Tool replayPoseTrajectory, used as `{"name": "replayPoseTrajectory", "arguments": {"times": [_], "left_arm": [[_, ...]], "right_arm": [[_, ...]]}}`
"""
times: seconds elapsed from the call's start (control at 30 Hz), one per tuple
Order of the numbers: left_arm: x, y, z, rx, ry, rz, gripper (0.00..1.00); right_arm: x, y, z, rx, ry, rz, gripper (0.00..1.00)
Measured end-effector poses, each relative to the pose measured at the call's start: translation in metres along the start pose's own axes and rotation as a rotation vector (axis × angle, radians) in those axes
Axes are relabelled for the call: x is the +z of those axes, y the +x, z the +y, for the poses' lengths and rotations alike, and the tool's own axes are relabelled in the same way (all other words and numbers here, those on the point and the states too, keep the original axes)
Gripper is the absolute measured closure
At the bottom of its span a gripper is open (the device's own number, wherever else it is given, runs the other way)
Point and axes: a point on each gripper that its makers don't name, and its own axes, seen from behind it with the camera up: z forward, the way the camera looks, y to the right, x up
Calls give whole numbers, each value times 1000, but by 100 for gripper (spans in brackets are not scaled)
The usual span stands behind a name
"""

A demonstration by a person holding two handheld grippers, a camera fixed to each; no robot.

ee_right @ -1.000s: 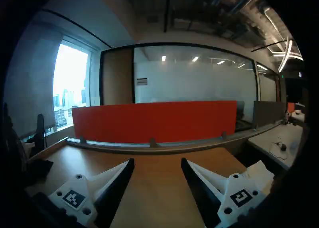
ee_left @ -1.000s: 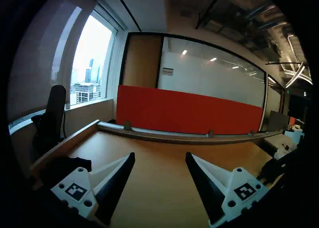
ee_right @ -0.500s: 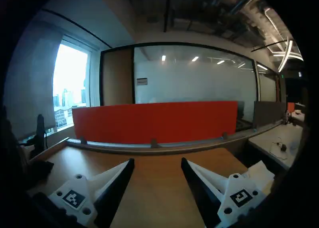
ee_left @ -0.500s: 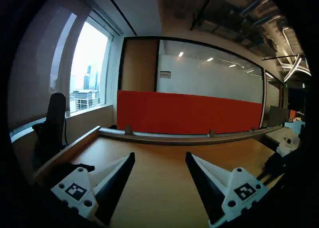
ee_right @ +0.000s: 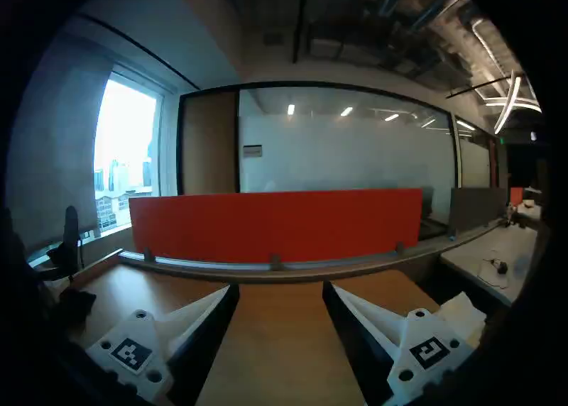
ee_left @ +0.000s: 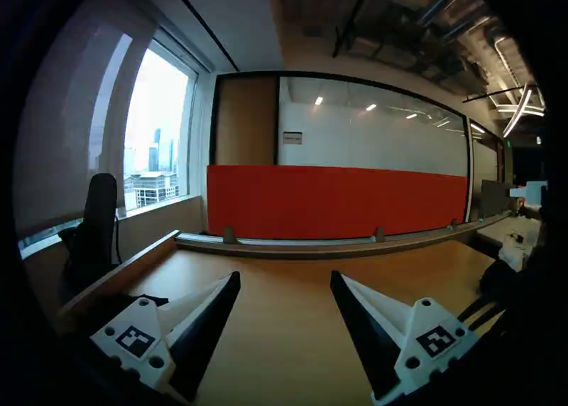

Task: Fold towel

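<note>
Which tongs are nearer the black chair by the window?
Left. From the left tongs the black chair stands large, just off to their left; from the right tongs it looks small, farther off to the left.

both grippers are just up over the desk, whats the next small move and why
Probably tip both grippers down toward the desk. The left gripper and right gripper have jaws open and hold nothing, and both cameras look level at the red partition. A white crumpled thing sits beside the right gripper; whether it is the towel I cannot tell.
</note>
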Motion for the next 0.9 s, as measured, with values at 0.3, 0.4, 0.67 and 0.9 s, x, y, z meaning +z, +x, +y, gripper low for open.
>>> {"name": "replayPoseTrajectory", "arguments": {"times": [0.3, 0.4, 0.67, 0.9], "left_arm": [[0, -21, 2, 55, -8, 32, 6], [0, -30, 1, 71, -4, 40, 6], [3, -61, 0, 98, -3, 55, 6], [10, -85, -3, 71, 2, 67, 6]], "right_arm": [[-3, -3, -1, -15, -21, 12, 10], [-3, -7, -1, -17, -29, 14, 10], [1, -26, -4, -18, -35, 6, 10], [6, -43, -9, -25, -27, 5, 10]]}}
